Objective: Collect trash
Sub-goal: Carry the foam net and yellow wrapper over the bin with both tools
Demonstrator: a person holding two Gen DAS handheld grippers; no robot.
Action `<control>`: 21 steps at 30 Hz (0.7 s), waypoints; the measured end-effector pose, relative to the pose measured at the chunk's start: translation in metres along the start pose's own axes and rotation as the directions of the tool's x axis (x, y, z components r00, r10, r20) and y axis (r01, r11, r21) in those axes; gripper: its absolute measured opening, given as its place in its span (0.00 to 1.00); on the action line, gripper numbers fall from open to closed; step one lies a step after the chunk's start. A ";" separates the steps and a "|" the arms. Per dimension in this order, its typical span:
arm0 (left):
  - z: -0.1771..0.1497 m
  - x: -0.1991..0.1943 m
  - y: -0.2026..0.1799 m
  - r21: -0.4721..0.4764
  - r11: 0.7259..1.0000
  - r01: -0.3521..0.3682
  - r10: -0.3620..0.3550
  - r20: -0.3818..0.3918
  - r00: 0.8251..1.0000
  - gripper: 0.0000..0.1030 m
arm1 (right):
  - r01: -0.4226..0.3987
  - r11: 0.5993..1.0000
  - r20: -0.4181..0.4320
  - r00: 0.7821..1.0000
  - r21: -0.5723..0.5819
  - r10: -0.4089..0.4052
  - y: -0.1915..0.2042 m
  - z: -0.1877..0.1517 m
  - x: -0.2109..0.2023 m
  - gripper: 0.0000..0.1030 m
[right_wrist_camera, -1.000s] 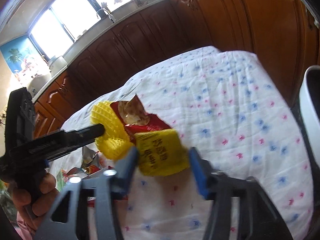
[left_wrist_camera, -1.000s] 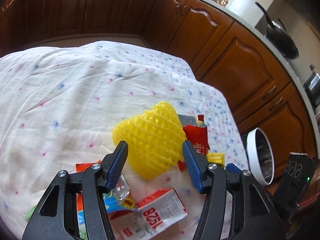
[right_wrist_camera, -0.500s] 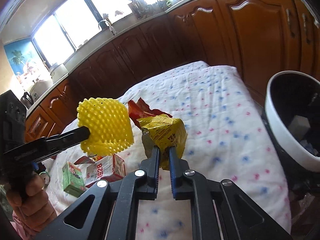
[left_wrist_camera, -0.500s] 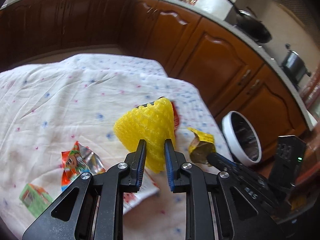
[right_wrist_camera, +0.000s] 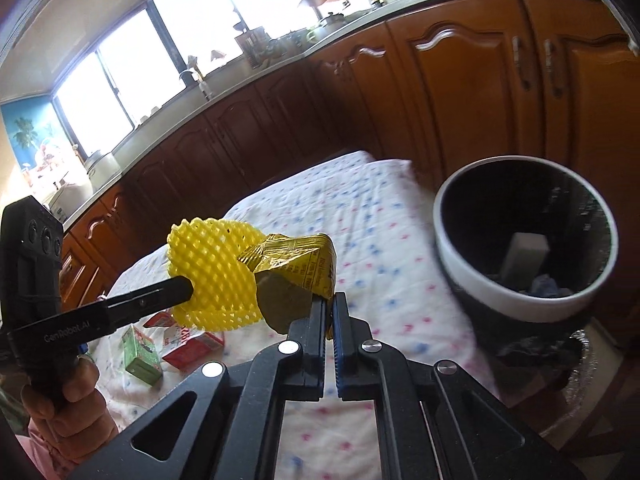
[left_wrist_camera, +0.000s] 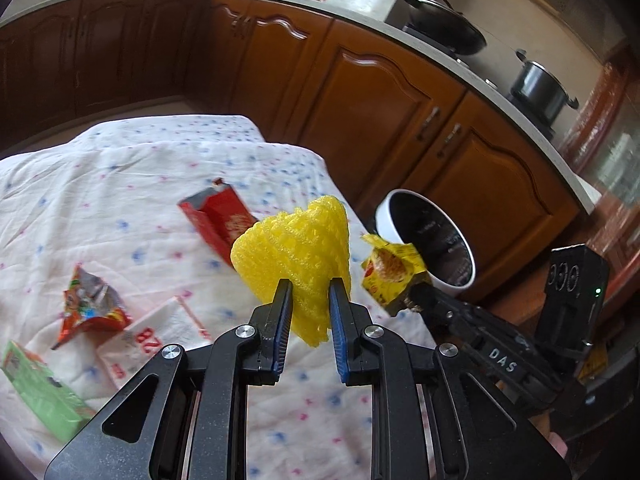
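My left gripper [left_wrist_camera: 310, 286] is shut on a yellow foam net [left_wrist_camera: 296, 248] and holds it above the table; the net also shows in the right wrist view [right_wrist_camera: 212, 272]. My right gripper [right_wrist_camera: 330, 300] is shut on a crumpled yellow wrapper [right_wrist_camera: 300, 264], held in the air next to the net; the wrapper shows in the left wrist view [left_wrist_camera: 390, 270] too. A white-rimmed black bin [right_wrist_camera: 524, 304] stands past the table's right edge, with some trash inside; it also shows in the left wrist view [left_wrist_camera: 384, 216].
On the dotted tablecloth [left_wrist_camera: 100, 184] lie a red box [left_wrist_camera: 218, 216], an orange foil wrapper [left_wrist_camera: 90, 302], a white and red packet [left_wrist_camera: 152, 340] and a green carton [left_wrist_camera: 36, 388]. Wooden cabinets [left_wrist_camera: 380, 92] stand behind the table.
Both grippers have risen and swung right toward the bin with their loads. The red box left behind on the cloth is uncovered.
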State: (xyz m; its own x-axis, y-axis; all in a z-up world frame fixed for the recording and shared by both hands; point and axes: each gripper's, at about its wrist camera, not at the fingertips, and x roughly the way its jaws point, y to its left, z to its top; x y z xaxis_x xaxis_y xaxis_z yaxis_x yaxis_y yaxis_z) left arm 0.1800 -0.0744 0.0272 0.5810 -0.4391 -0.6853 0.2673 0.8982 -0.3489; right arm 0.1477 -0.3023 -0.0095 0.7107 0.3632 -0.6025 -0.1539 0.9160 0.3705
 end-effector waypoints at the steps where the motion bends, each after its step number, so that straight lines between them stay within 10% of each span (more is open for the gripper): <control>1: 0.000 0.002 -0.004 0.006 1.000 0.005 -0.005 -0.003 1.000 0.16 | 0.008 1.000 0.007 1.000 0.007 -0.008 -0.004 0.000 -0.005 0.03; 21: 0.018 0.046 -0.081 0.132 0.987 0.092 -0.087 -0.043 0.995 0.16 | 0.134 0.984 0.079 0.986 0.114 -0.144 -0.089 0.015 -0.051 0.03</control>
State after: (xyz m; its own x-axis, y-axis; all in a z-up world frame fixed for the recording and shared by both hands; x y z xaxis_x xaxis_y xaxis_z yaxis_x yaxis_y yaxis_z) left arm 0.1985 -0.1667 0.0355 0.5220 -0.5159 -0.6792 0.4184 0.8488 -0.3231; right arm 0.1352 -0.4047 -0.0014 0.7774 0.2130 -0.5918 0.0221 0.9311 0.3641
